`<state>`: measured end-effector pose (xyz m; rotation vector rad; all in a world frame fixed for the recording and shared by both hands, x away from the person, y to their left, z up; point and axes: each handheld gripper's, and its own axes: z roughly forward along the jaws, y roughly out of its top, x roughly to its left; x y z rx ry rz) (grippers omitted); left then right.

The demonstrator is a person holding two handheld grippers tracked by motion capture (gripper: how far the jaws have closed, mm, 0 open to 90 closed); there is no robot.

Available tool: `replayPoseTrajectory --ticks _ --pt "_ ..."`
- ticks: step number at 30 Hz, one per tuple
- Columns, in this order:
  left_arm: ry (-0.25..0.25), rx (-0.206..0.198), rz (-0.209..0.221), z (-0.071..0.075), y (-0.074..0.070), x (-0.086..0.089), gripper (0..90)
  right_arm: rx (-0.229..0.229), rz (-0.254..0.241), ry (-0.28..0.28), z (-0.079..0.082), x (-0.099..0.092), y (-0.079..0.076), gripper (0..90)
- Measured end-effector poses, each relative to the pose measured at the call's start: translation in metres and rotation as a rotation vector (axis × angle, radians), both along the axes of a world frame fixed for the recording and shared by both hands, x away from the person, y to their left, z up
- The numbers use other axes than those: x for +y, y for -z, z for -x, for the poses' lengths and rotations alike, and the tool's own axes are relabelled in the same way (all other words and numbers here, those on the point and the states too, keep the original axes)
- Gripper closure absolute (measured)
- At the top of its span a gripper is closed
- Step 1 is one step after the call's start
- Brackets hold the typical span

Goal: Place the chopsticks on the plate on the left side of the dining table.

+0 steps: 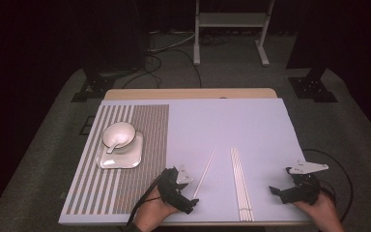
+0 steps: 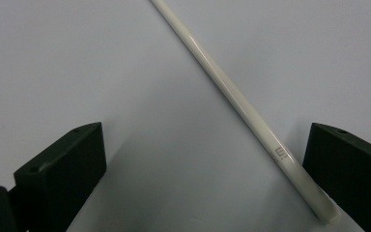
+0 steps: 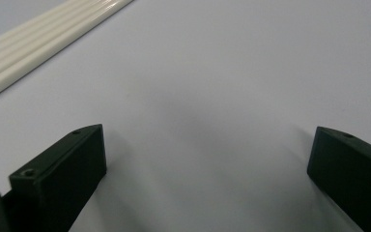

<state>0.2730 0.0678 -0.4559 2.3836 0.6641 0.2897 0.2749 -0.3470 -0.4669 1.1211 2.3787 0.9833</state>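
The left gripper (image 1: pixel 186 193) sits low at the near edge of the table (image 1: pixel 261 125), its jaws spread wide and empty, with the near end of a single loose chopstick (image 1: pixel 206 172) lying between them; in the left gripper view that chopstick (image 2: pixel 241 108) runs on a diagonal from the top of the frame down to the right-hand jaw, its butt end just beside that jaw and well apart from the other, so its long axis crosses the gap at a slant rather than lying square to it; a closing move would, I judge, need the hand shifted toward that side or turned so both jaws meet the stick; the left gripper is clearly the nearer one; the right gripper (image 1: pixel 282 191) rests at the table's right near corner, jaws likewise wide with nothing between them, well apart from the loose stick; between the two hands lies a bundle of chopsticks (image 1: pixel 241 183), side by side and touching, pointing away from the person; the loose chopstick is slim, round, glossy ivory-white, with a small square mark near its thicker end; far off to the left a striped placemat (image 1: pixel 125 193) carries a square plate (image 1: pixel 121 159) with a bowl (image 1: pixel 118 133) on it.
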Motion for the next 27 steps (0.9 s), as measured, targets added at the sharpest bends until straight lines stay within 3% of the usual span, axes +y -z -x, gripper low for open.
replayPoseTrajectory --ticks 27 --pt "-0.077 -0.009 -0.008 -0.014 -0.001 0.026 0.2 0.000 0.000 0.000 0.000 0.000 0.000 0.0"
